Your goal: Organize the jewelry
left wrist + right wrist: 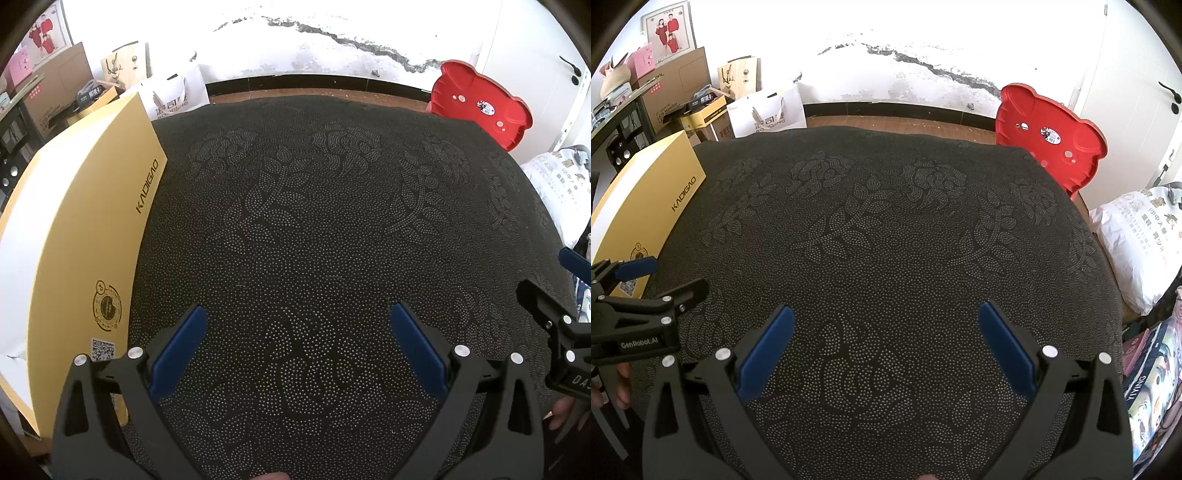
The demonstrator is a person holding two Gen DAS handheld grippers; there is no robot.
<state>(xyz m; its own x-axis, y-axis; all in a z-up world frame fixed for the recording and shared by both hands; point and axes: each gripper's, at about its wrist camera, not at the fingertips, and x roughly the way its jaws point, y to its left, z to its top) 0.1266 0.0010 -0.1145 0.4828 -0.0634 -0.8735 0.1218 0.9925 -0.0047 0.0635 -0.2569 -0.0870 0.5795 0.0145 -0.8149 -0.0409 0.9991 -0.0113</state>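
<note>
Both grippers wide open, no jewelry showing yet.
Your left gripper [295,325] and right gripper [886,325] hover over the black dotted cloth [314,221]; I'd try the yellow KADIGAO box [92,229] far left first.

Yellow box [85,236] at the left of the left wrist view — cut off by the frame's left edge, its near corner hidden behind the left gripper [295,343]; its QR label too small to read. Right gripper [554,314] at the right edge of the same view — only partly in frame, one blue pad cut off. Red bear-shaped stool [1049,147] at upper right of the right wrist view: lower part hidden behind the black cloth [879,229]. Sack [1137,236] at right: print illegible.
</note>
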